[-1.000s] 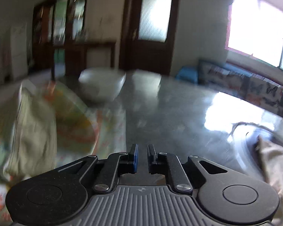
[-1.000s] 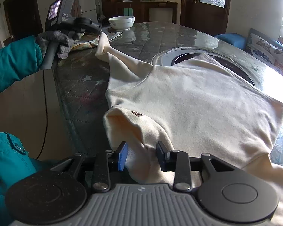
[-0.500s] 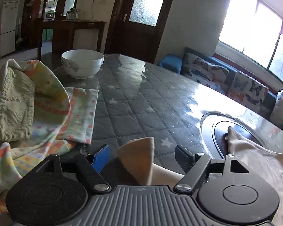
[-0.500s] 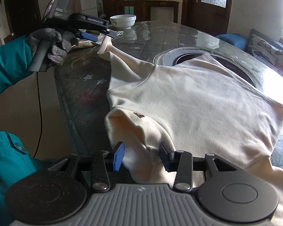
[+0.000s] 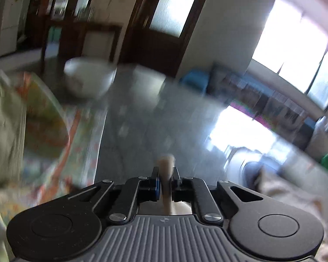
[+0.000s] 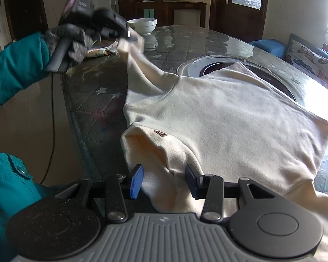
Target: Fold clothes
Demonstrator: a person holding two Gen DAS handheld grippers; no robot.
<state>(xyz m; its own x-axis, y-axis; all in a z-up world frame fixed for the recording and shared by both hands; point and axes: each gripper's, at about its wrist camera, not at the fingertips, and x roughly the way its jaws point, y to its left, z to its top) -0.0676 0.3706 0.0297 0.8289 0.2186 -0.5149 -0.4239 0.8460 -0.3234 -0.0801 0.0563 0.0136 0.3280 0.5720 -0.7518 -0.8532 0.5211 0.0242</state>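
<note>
Now we hold the cream sweater (image 6: 225, 118) spread on the table (image 6: 94, 100): our left gripper (image 5: 165, 180) clamps its sleeve cuff (image 5: 166, 163) by the table's far-left edge (sleeve stretched long), while our right gripper (image 6: 164, 180) half-wide straddles the collar at the near edge.

We see a cream sweatshirt (image 6: 218, 118) spread flat ahead of our right gripper (image 6: 164, 179), its collar bunched between that gripper's fingers, one sleeve cuff lifted, pinched in our left gripper (image 5: 165, 180).
</note>
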